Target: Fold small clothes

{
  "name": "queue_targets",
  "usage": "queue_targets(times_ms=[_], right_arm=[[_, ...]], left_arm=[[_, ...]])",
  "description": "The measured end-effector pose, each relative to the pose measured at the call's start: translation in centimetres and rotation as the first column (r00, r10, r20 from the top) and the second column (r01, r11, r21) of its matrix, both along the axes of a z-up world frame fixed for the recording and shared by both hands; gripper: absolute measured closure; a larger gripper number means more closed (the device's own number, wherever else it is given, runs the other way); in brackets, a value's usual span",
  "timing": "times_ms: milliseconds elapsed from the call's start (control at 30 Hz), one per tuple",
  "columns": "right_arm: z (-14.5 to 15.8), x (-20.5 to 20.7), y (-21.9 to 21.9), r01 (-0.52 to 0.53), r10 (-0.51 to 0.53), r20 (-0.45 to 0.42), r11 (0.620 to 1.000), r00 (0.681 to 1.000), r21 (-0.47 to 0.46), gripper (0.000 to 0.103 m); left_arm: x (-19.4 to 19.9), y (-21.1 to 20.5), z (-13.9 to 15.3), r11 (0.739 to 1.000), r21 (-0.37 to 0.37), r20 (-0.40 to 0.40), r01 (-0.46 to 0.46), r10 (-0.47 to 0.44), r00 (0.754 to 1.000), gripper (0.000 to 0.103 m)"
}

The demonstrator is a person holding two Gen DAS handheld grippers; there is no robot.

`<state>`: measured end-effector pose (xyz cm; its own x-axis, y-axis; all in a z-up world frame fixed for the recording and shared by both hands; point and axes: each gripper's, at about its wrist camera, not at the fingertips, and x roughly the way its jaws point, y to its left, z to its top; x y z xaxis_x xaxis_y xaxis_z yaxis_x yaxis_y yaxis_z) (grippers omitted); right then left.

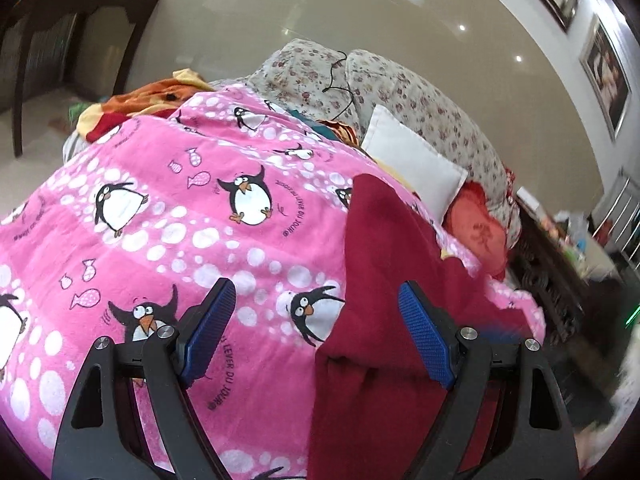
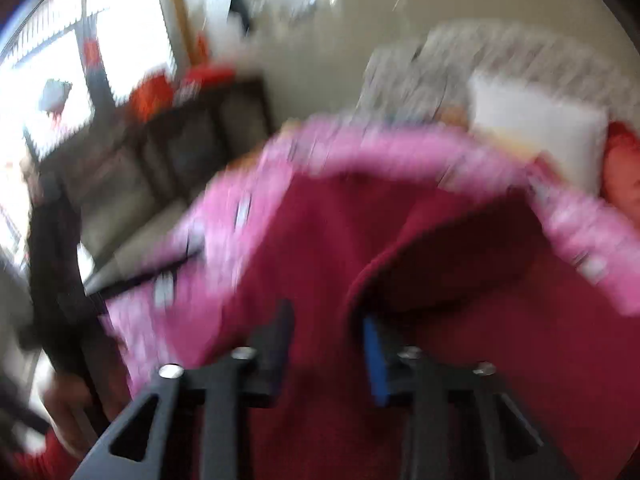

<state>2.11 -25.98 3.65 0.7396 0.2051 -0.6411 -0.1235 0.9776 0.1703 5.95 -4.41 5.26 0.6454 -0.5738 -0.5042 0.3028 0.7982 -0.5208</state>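
Left wrist view is showing the maroon cloth (image 1: pixel 384 280) lying partly folded on the blanket (image 1: pixel 168 208), left tool (image 1: pixel 320 320) gaping empty, right tool (image 2: pixel 328 344) part-open, seemingly empty.

Left of the garment (image 1: pixel 384 280), open blanket (image 1: pixel 160 200), free for a gripper to pass. Blocked at the far side by a white cushion (image 1: pixel 412 160), a red cushion (image 1: pixel 478 232), pillows (image 1: pixel 420 92) and heaped clothes (image 1: pixel 132 104).

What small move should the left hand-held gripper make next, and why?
Probably ease the left hand-held gripper right and down onto the maroon cloth edge: its jaws stand open and empty above the pink penguin blanket, with the cloth lying partly under the right finger.
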Motion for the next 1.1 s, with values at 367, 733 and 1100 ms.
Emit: queue_targets(times_ms=[367, 733, 1100], right_arm=[[2.1, -0.9, -5.0, 0.126, -0.158, 0.131, 0.965, 0.979, 0.229, 0.043], [5.2, -3.2, -3.9, -0.020, -0.044, 0.211, 0.956, 0.976, 0.291, 0.042], [1.3, 2.1, -7.3, 0.270, -0.321, 0.052, 0.866, 0.946, 0.421, 0.034]], left_arm=[[-0.9, -1.7, 0.2, 0.998, 0.056, 0.027, 0.042, -0.044, 0.999, 0.019], [-0.3, 0.2, 0.5, 0.997, -0.054, 0.023, 0.055, -0.053, 0.998, 0.019], [-0.6, 0.2, 0.7, 1.000, -0.004, 0.069, 0.024, -0.024, 0.997, 0.019]])
